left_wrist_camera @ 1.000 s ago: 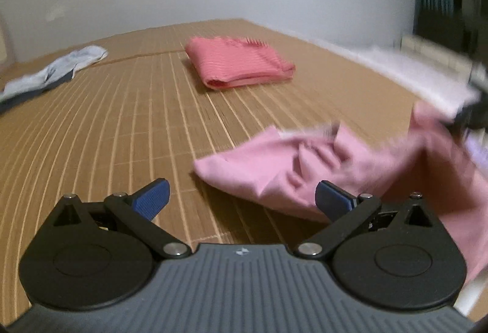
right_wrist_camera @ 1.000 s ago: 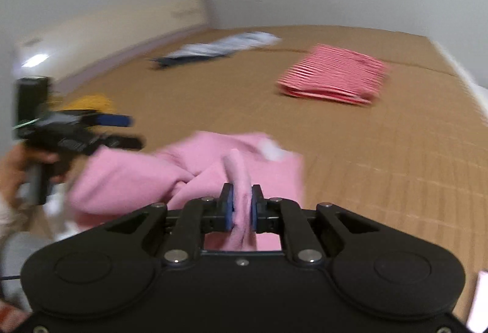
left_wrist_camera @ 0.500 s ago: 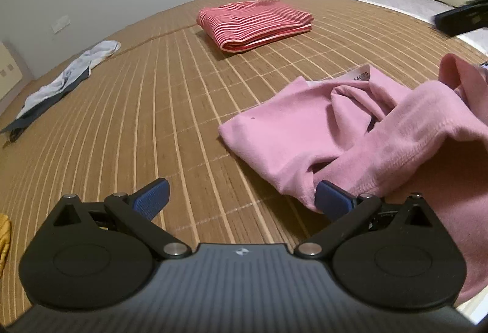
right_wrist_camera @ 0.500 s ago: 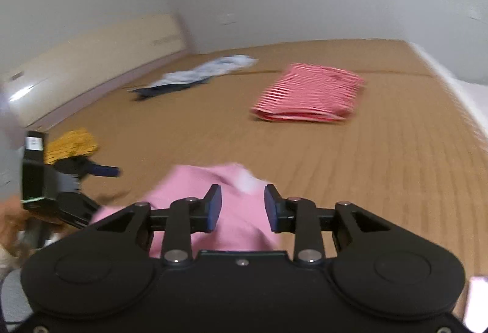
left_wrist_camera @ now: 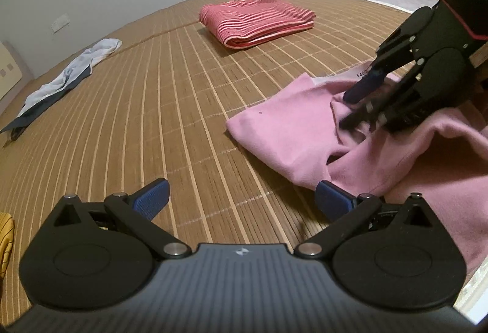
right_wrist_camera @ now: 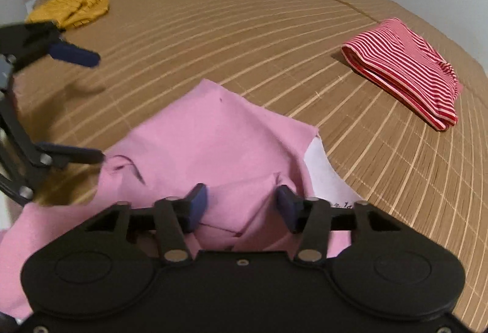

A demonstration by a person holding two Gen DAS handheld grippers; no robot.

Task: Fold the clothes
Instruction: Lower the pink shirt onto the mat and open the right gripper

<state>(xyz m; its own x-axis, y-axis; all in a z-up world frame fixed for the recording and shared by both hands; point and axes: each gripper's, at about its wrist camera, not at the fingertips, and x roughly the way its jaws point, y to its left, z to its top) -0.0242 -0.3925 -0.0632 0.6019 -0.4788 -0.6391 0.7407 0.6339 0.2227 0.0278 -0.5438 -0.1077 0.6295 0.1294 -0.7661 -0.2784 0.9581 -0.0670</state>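
Left wrist view is showing the left gripper [left_wrist_camera: 241, 202] spread wide and empty over the bamboo mat [left_wrist_camera: 152, 107], its right pad just beside the crumpled pink garment [left_wrist_camera: 292, 134], so a careless close is risking a bunched layer instead of a clean edge. Right wrist view is showing the right gripper [right_wrist_camera: 241, 208], jaws just opened and partly spread over a pink fold without pinching it; mat is lying open towards the striped folded garment [right_wrist_camera: 405, 70], while the left gripper is crowding the near left.
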